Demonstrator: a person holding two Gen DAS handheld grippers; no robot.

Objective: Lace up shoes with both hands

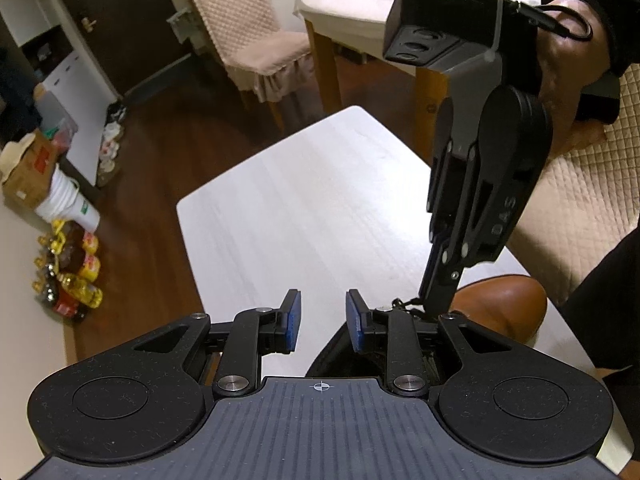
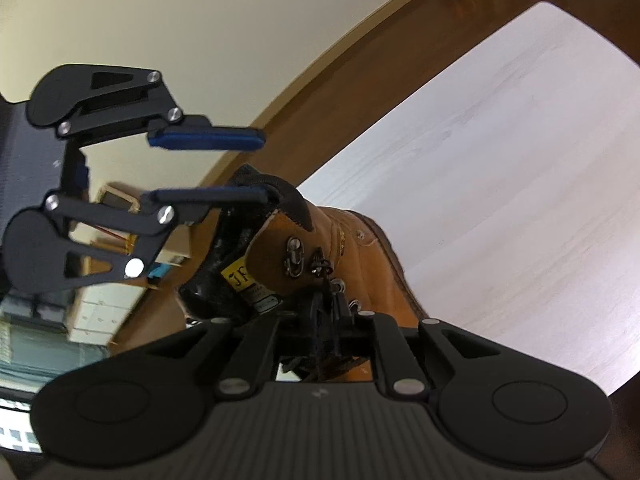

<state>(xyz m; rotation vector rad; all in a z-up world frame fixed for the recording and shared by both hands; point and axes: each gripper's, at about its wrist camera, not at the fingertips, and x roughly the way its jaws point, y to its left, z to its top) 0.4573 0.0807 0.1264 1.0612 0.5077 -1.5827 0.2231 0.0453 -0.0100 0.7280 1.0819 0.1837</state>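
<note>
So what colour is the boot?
Tan brown leather boot with a black collar, best seen in the right wrist view.

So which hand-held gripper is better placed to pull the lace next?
Right. The right hand-held gripper is shut on the lace at the boot; the left hand-held gripper is open, holding nothing.
</note>
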